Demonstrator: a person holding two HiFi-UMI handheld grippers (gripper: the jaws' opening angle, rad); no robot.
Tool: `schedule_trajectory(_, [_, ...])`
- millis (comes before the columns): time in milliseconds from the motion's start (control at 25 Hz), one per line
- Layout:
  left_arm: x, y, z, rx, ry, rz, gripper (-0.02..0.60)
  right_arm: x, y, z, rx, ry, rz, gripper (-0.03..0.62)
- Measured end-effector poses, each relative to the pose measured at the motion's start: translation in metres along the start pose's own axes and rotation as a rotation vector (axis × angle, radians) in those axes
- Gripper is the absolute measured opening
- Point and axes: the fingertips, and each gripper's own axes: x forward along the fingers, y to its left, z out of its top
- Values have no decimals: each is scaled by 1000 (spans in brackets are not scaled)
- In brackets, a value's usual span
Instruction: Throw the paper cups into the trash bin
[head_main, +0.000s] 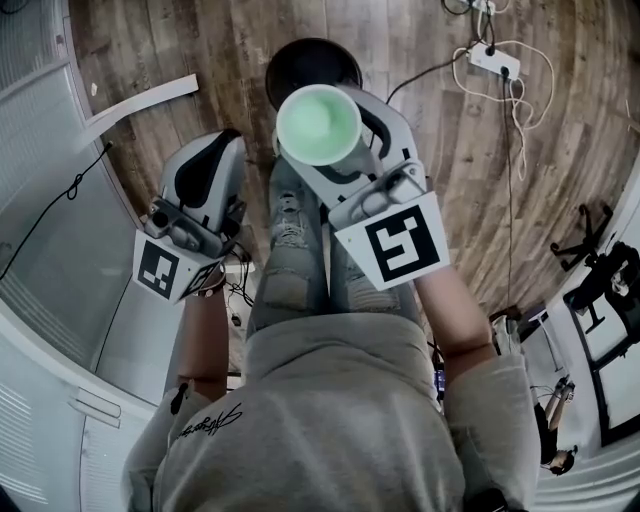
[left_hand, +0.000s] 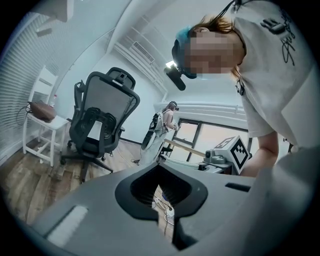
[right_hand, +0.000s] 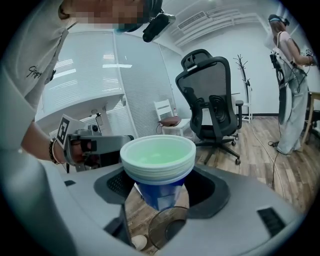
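Note:
My right gripper (head_main: 338, 135) is shut on a stack of paper cups (head_main: 318, 122), green inside and blue outside, held upright over my knees. In the right gripper view the cups (right_hand: 159, 165) sit between the jaws (right_hand: 160, 200). Through the gap below them shows the round black trash bin (right_hand: 167, 227). In the head view the bin (head_main: 300, 58) stands on the wooden floor just beyond the cups. My left gripper (head_main: 222, 145) hangs to the left beside my leg. Its jaws (left_hand: 165, 210) are closed to a thin slit and hold nothing.
A power strip with looped cables (head_main: 493, 60) lies on the floor at far right. A white board (head_main: 140, 100) lies at far left by a glass partition (head_main: 60, 250). A black office chair (right_hand: 212, 95), a white chair (left_hand: 42, 120) and another person (right_hand: 290, 75) stand in the room.

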Motion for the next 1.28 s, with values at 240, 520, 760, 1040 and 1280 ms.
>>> schedule_trajectory(240, [5, 2, -15, -34, 12, 5, 3, 8, -5, -18, 10, 13, 2, 305])
schedule_trajectory(520, [5, 9, -35, -28, 37, 10, 3, 20, -12, -42, 22, 42, -3, 305])
schedule_trajectory(760, [6, 18, -44, -35, 47, 20, 3, 38, -16, -74, -2, 73, 0, 305])
schedule_trajectory(1040, [0, 24, -50, -39, 53, 28, 3, 56, -14, -105, 14, 115, 8, 305])
schedule_trajectory(1280, [0, 24, -55, -44, 53, 26, 3, 71, -19, -134, -12, 154, 15, 305])
